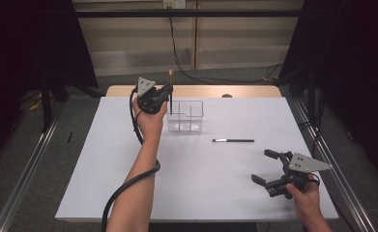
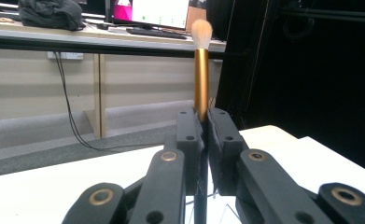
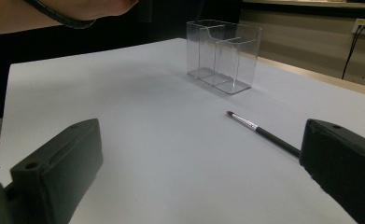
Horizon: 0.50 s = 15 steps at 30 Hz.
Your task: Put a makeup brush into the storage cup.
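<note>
The left tool (image 1: 167, 93) clamps a gold-handled makeup brush (image 2: 201, 70) upright, its lower end over the clear two-compartment organizer (image 1: 186, 117), both compartments bare. The right tool (image 1: 268, 167) gapes wide, holding nothing, near a black liner brush (image 1: 233, 140) lying on the bench (image 1: 128, 183).

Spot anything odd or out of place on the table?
Nothing stands out. The left gripper holds the makeup brush upright above the clear organizer; the thin black brush lies flat on the table, nothing spilled.
</note>
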### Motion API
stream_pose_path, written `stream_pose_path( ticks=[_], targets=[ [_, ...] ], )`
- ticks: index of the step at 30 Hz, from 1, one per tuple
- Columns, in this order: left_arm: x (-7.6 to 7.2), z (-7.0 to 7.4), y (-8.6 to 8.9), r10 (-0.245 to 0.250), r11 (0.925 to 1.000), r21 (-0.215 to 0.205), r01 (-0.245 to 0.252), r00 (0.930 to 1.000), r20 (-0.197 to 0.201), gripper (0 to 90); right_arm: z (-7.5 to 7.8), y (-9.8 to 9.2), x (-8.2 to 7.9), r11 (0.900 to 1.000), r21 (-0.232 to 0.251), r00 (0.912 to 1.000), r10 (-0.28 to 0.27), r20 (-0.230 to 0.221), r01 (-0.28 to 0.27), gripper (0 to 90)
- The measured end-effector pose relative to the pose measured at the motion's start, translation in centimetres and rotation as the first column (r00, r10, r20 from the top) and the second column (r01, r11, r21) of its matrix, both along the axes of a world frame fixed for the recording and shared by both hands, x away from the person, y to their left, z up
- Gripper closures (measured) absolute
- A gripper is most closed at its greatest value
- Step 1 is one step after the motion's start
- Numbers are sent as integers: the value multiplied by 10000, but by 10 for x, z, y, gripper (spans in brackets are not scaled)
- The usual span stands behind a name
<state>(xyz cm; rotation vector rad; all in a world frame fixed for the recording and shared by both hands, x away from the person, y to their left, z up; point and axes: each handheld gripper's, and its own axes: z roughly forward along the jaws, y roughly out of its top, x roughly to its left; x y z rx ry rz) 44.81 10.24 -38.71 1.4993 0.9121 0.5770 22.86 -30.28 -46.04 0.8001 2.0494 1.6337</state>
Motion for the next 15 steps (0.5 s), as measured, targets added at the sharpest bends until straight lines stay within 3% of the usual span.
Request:
stream_pose_path(
  ticks=[15],
  targets=[
    [-2,-7,0,21,10000,-50,-21,9999,-147,839,0,1,0,10000,-36,10000,16,24,-16,0]
  ],
)
